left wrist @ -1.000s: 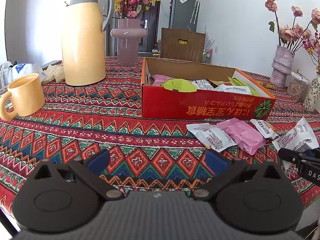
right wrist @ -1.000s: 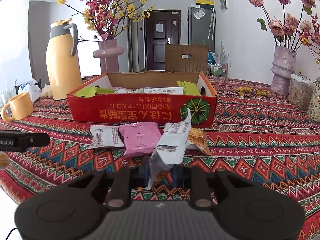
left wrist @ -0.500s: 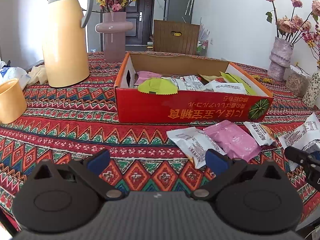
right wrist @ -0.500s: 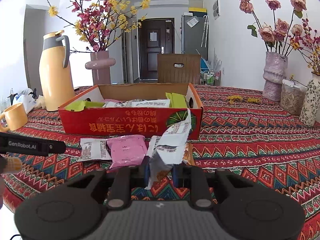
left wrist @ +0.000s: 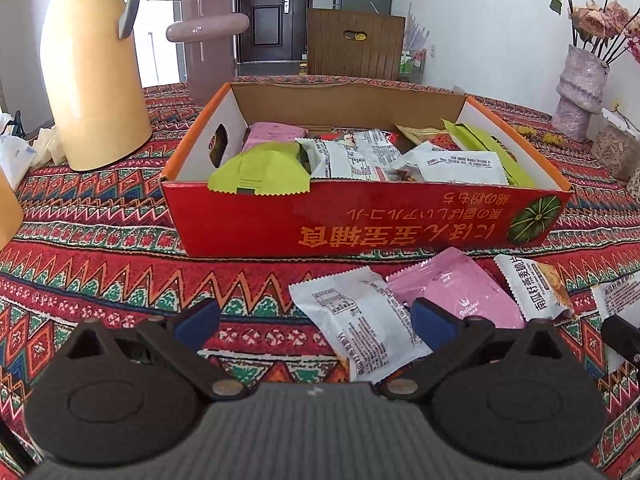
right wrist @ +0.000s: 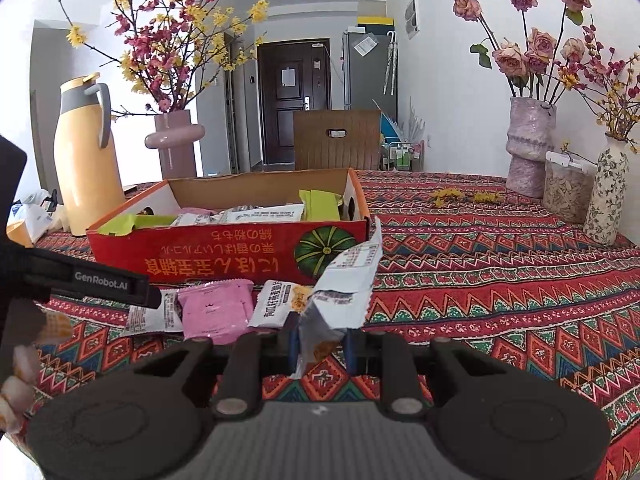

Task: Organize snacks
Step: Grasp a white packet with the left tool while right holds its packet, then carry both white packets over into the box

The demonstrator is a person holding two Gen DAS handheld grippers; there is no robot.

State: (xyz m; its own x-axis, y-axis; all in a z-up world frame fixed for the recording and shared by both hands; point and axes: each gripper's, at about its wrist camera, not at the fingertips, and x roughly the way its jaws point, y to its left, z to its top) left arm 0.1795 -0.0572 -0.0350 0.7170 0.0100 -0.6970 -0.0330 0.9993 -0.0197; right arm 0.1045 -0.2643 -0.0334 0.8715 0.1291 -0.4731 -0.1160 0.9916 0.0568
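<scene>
The right gripper [right wrist: 320, 346] pinches a white packet [right wrist: 340, 292]; it should clear the red box [left wrist: 360, 224] wall before releasing. The left gripper [left wrist: 316, 320] stands open before the box.

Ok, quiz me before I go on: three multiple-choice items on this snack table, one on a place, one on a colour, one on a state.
1. Where does the pink packet outside the box lie?
A. on the cloth in front of the red box
B. on top of the yellow flask
C. behind the box

2. What colour is the packet hanging over the box's near wall?
A. blue
B. green
C. black

3. How do the right tongs stand?
A. wide open and empty
B. shut on a white packet
C. shut on the pink packet

Answers:
1 A, the left wrist view shows it flat on the tablecloth below the box's printed front.
2 B, its lime edge drapes over the wall.
3 B, the pads pinch the white packet, which stands up between them.
</scene>
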